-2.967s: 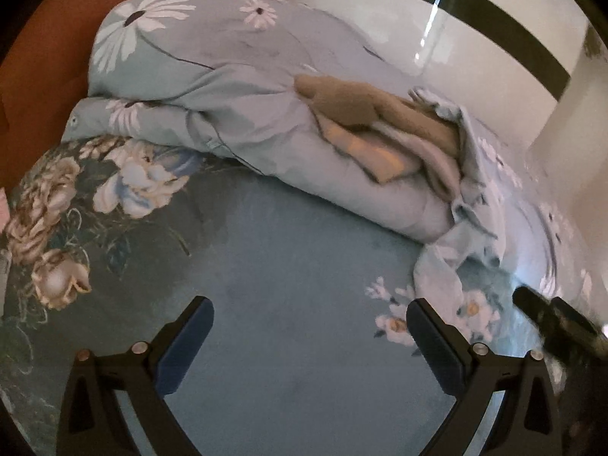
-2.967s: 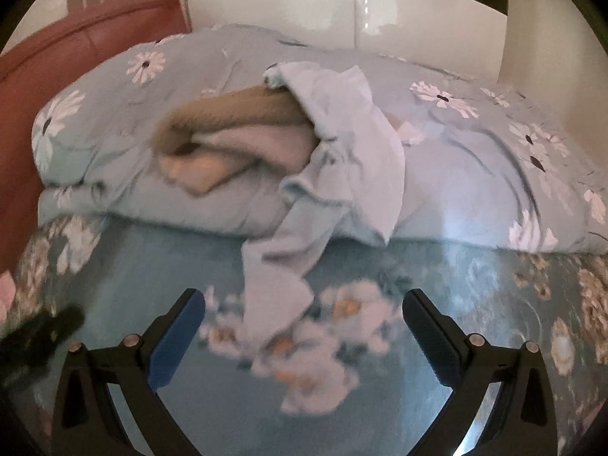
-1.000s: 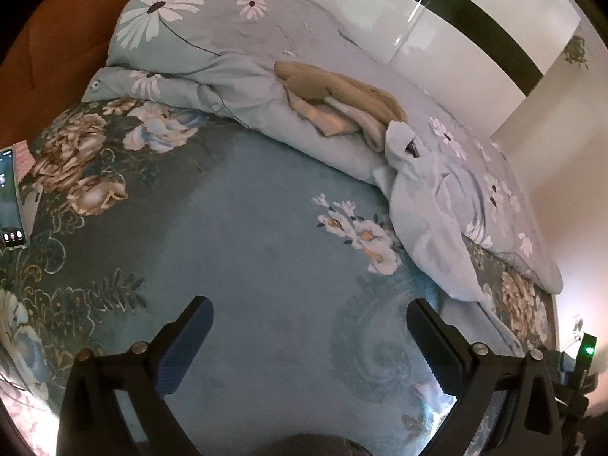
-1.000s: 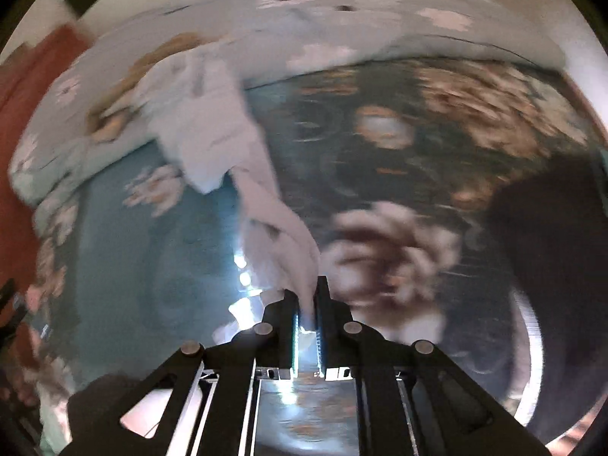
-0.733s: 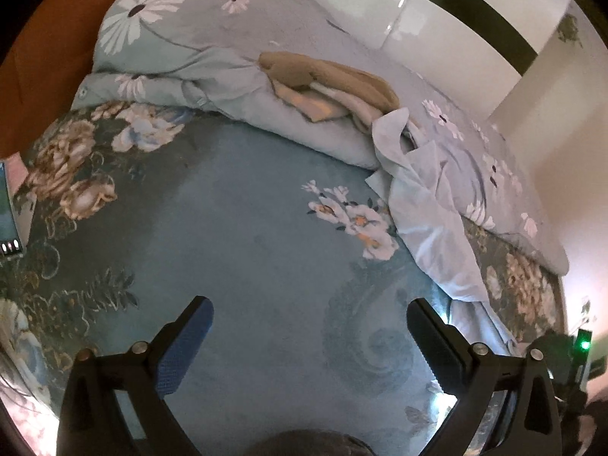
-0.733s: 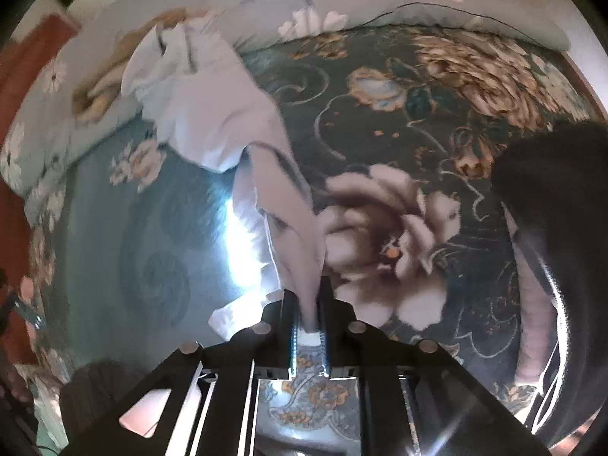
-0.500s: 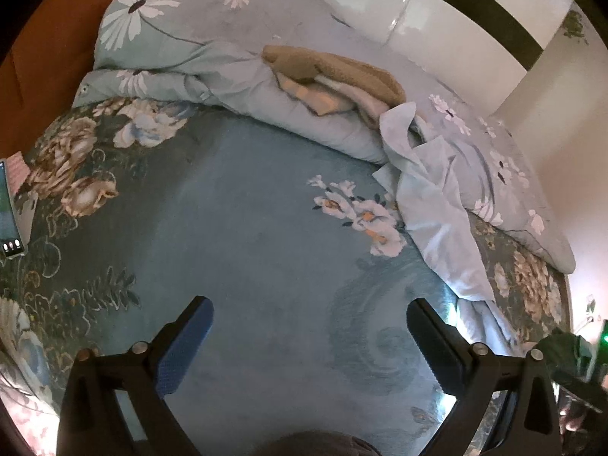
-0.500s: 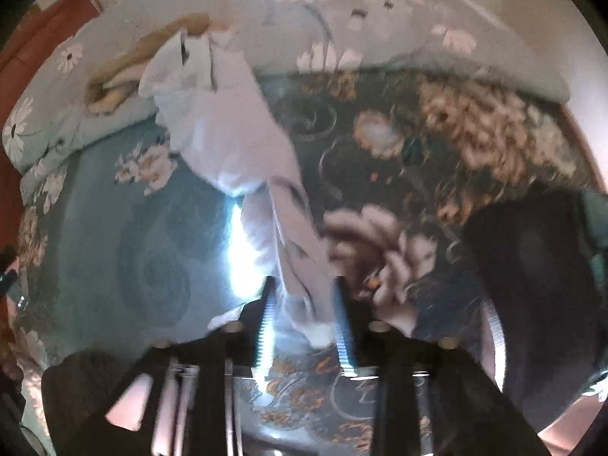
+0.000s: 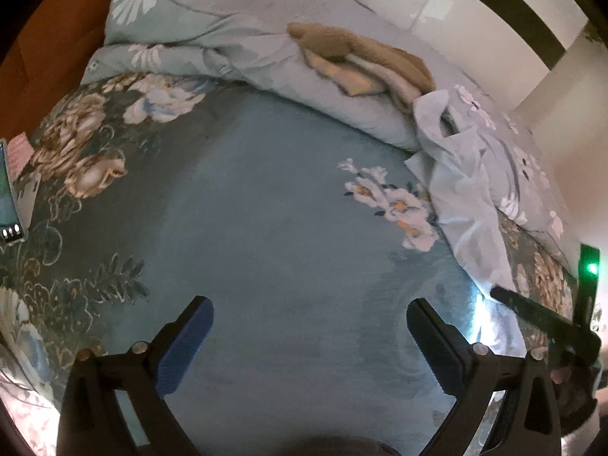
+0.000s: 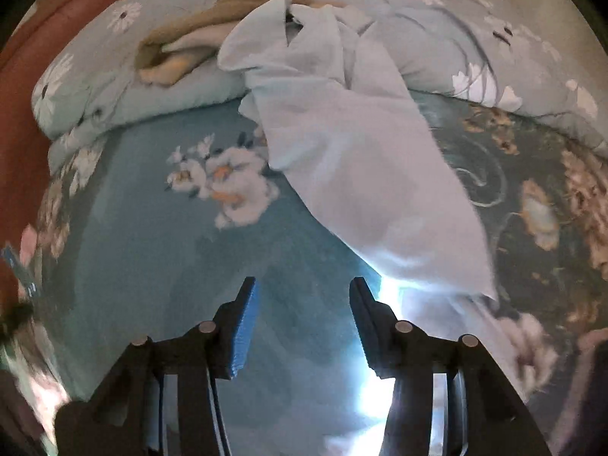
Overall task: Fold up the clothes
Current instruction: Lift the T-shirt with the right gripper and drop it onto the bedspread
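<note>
right wrist view has the right gripper (image 10: 302,315) spread apart, empty, over the teal floral bedspread (image 10: 144,235). the pale blue garment (image 10: 357,159) trails from the rolled duvet (image 10: 475,49) down past its right finger. the left gripper (image 9: 309,338) gapes wide over bare bedspread.

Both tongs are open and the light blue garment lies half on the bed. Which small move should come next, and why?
Probably bring the right tongs to the near edge of the light blue garment and grip it there. That edge lies just to their right, and the far end is bunched on the quilt beside the tan clothes, so the garment likely needs pulling onto the flat bedspread to be spread.
</note>
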A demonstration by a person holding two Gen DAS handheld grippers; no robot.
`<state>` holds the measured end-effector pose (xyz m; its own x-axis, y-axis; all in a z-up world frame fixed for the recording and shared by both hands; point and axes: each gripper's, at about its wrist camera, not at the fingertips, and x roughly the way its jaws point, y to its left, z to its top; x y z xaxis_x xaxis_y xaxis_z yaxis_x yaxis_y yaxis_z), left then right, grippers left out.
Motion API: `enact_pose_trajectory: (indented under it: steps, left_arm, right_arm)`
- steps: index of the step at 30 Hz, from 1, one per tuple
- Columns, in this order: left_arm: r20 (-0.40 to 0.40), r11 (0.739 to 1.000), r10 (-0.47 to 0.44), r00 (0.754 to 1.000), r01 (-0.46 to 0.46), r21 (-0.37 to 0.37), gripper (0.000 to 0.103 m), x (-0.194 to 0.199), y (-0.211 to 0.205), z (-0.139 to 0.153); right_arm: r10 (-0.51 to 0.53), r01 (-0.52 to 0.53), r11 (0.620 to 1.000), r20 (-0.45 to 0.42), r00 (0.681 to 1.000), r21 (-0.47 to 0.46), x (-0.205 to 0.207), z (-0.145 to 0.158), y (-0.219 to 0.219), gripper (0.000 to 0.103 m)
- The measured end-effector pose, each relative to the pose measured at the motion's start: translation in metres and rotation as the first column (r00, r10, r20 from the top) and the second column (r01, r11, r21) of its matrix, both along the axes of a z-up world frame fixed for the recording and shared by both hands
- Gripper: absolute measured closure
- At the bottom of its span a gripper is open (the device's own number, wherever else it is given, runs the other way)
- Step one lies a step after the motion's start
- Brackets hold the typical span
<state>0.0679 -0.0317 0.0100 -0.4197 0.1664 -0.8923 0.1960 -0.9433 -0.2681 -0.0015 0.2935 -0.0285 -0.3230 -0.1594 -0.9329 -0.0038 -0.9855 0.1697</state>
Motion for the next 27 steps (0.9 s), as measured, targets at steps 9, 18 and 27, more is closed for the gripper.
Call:
enact_pose_trajectory:
  steps: [9,18,27]
  left_arm:
    - [0.047,0.998,0.042,0.998,-0.044,0.044,0.0,-0.006,-0.018,-0.019]
    - [0.034,0.999,0.037,0.999,-0.038,0.038,0.0,-0.001,-0.021,-0.009]
    - [-0.01,0.998,0.037,0.999,-0.036,0.051,0.0,0.016,-0.021,0.01]
  right_arm:
    - [0.017,-0.027,0.979,0.048,0.999,0.2,-0.036,-0.038,-0.015,0.053]
    - [-0.226,0.217,0.972,0.106,0.968,0.087,-0.043,-0.045,0.036,0.103]
    - [-0.076,0.076,0.997,0.03,0.997,0.027,-0.025,0.005,0.05,0.103]
